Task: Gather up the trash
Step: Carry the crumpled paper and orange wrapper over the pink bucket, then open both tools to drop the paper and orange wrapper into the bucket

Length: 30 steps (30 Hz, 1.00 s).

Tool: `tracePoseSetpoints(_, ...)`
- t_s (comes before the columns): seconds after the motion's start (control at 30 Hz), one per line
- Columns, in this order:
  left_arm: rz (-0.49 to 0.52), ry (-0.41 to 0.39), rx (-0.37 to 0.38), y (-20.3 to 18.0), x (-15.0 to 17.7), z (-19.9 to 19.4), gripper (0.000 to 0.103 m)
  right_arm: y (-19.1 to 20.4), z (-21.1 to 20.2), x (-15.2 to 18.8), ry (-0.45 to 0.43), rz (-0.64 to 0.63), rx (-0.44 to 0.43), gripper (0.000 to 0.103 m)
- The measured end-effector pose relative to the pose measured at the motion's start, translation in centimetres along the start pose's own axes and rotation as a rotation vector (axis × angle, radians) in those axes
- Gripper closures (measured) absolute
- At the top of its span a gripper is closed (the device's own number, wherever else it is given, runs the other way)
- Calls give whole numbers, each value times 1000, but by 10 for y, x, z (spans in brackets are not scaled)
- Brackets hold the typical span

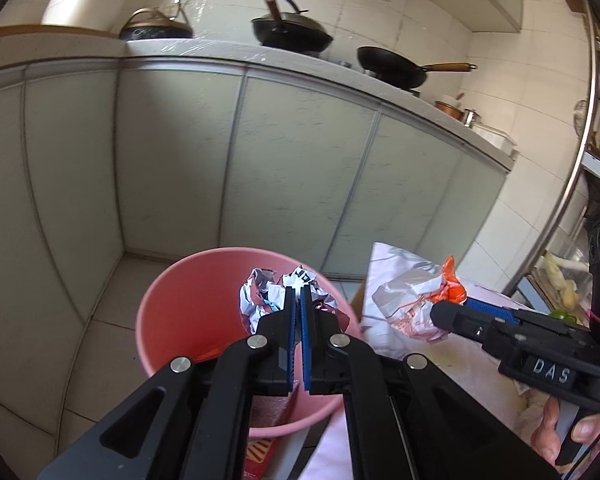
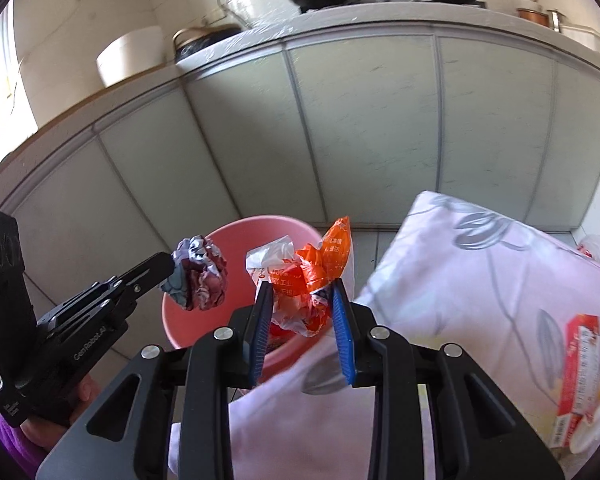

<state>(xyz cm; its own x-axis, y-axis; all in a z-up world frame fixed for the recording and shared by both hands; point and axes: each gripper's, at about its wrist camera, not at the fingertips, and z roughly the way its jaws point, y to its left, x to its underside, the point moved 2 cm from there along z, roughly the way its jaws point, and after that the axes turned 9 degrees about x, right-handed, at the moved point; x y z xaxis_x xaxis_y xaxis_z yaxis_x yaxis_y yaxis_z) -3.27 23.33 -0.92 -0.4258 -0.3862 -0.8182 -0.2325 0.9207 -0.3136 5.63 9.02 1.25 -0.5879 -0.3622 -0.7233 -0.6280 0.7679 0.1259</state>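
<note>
A pink bin (image 1: pixel 180 312) (image 2: pixel 228 240) stands on the floor below both grippers. My left gripper (image 1: pixel 299 294) (image 2: pixel 168 266) is shut on a crumpled printed wrapper (image 1: pixel 260 292) (image 2: pixel 198 276) and holds it over the bin's mouth. Over the bin's right rim, my right gripper (image 2: pixel 300 286) (image 1: pixel 440 312) is shut on an orange and clear plastic bag (image 2: pixel 304 276) (image 1: pixel 416 300). A red item shows low inside the bin, mostly hidden behind my left fingers.
A table with a pale flowered cloth (image 2: pixel 480 280) (image 1: pixel 388 256) stands right of the bin; a red and white carton (image 2: pixel 576 376) lies on it. Grey cabinet doors (image 1: pixel 300 168) face me, with pans (image 1: pixel 292 28) on the counter. A hand (image 1: pixel 556 432) grips the right handle.
</note>
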Motion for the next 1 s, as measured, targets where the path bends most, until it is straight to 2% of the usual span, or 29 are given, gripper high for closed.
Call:
tracePoseSetpoints(0.37,-29,66,-87,37,22,22,101,28,42,11,89,-49,-15,73)
tracePoseSetpoints(0.67,-42,107,-126,50,34,34,101,41,65,17,135,-91,-4,73)
tracePoseSetpoints(0.9,-40,114,-137,53,36,36,100,51,76,18,170,-116,-5,68)
tracePoseSetpoints(1.0,-53,119,-139,54,36,36,97,50,76,17,174,-107,-14,63)
